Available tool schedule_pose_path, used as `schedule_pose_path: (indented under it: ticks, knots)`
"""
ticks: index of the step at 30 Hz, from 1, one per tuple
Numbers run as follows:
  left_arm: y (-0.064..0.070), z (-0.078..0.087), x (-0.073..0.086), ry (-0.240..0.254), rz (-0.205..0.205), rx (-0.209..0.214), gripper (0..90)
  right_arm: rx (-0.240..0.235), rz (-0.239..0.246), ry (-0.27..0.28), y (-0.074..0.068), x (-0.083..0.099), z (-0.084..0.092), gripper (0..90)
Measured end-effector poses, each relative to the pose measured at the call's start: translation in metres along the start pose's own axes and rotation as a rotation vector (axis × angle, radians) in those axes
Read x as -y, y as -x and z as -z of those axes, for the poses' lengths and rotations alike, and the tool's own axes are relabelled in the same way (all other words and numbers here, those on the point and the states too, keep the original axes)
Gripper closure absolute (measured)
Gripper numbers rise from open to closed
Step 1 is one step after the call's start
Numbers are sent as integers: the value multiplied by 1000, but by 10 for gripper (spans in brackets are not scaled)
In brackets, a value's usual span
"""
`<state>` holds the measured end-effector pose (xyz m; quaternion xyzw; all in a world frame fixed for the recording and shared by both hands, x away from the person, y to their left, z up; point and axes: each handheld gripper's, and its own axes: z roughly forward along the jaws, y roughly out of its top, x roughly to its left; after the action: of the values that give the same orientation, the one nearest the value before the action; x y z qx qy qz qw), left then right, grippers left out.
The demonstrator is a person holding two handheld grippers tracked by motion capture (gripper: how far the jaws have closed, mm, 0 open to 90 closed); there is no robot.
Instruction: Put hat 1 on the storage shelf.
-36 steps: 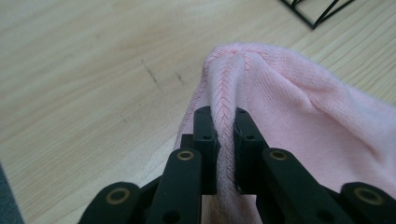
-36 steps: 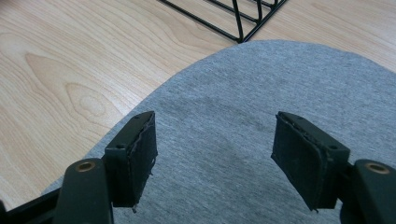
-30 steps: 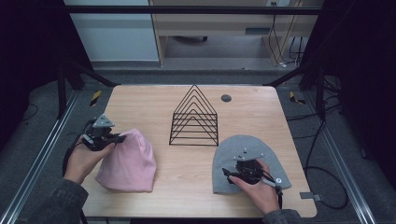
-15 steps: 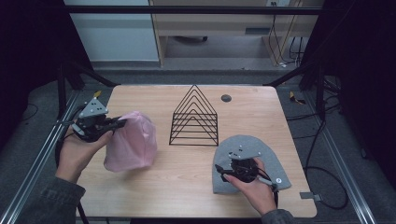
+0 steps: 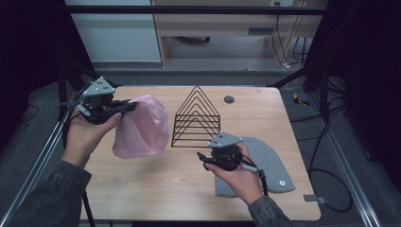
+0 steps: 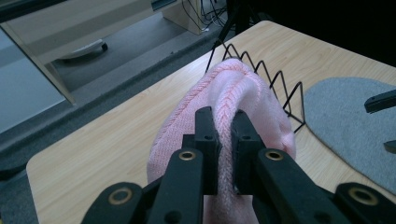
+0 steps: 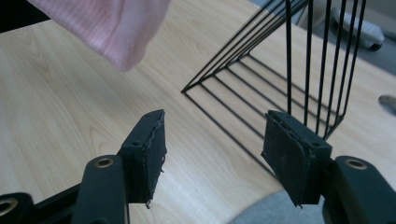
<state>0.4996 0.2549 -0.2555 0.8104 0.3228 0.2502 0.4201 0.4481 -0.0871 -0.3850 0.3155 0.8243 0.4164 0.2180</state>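
Both hands have risen since a second ago — the pink beanie (image 5: 142,127) is now lifted off the wooden table (image 5: 156,184) and hangs left of the black wire rack (image 5: 197,118). Behind the right hand the grey beanie (image 5: 267,163) lies flat near the table's right edge. Clenched on a fold of pink knit, the left gripper (image 6: 223,128) holds it up. The right gripper (image 7: 212,154) stands parted with nothing between its jaws — they have just been closing.
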Motion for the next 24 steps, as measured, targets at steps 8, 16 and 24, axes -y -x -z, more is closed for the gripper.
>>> schedule_pose_path:
  ticks: [8, 16, 24]
  knots:
    - [12, -2, -28, 9, -29, 0, 838, 2, 29, 34, -4, -37, 5, 437]
    - [18, -6, -39, 20, -52, 8, 838, -8, 20, 69, -4, -55, 5, 456]
    - [27, -6, -55, 32, -60, 23, 837, -7, 29, 79, -7, -66, 6, 466]
